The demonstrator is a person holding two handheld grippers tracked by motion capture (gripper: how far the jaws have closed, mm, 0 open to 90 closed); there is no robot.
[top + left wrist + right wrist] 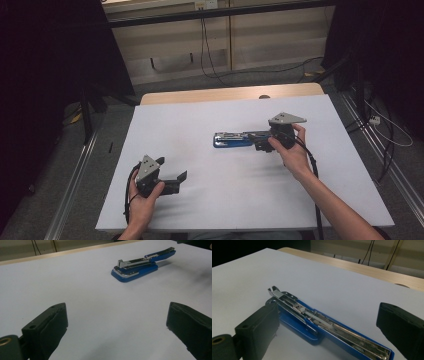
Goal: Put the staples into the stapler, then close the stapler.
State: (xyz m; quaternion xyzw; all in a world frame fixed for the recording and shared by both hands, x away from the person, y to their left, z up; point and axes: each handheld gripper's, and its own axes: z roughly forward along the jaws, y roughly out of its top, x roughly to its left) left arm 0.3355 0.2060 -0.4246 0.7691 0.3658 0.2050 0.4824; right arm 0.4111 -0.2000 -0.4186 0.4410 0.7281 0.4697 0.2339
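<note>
A blue stapler lies near the middle of the white table, its top cover swung back so the metal magazine shows. My right gripper is open at the stapler's right end. Its jaws stand wide on either side of the blue stapler without touching it. My left gripper is open near the front left of the table with nothing between its fingers. From the left gripper the stapler lies well ahead to the right.
The table's far wooden edge borders the white sheet. Metal rails run along the floor on both sides, and cables trail on the floor at the right. Dark curtains hang at the left and right.
</note>
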